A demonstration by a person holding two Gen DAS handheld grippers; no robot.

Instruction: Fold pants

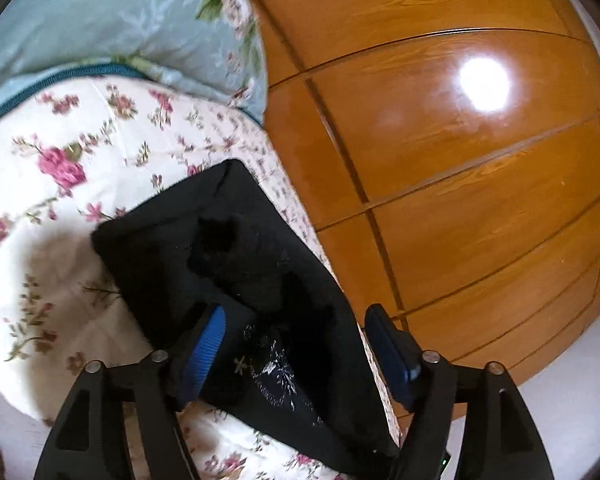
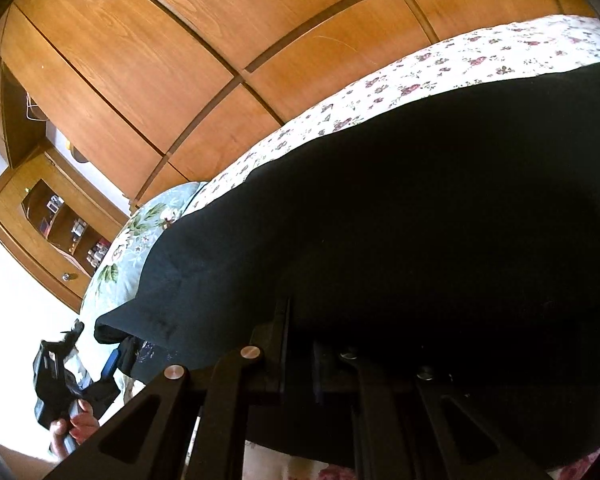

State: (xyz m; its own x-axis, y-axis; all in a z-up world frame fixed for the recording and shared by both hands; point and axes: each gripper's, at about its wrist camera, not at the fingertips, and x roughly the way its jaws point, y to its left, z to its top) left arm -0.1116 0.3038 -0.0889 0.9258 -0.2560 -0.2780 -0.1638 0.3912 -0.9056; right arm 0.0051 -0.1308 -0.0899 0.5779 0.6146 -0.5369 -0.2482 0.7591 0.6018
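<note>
Black pants (image 1: 220,256) lie folded on a floral bed cover (image 1: 60,140), with a pale printed pattern showing near my left gripper (image 1: 296,344). That gripper is open; its blue pads (image 1: 210,340) stand wide on either side of the cloth without pressing it. In the right wrist view the pants (image 2: 420,200) fill most of the frame and drape over my right gripper (image 2: 302,344), whose dark fingers sit close together, shut on the black fabric. The left gripper (image 2: 118,354) also shows at the lower left there, held by a hand (image 2: 80,424).
A pale blue flowered pillow (image 1: 100,12) lies at the head of the bed. Glossy wooden wardrobe doors (image 1: 460,160) stand right behind the bed's edge. A wooden cabinet with open shelves (image 2: 60,216) holding small items is at the far left.
</note>
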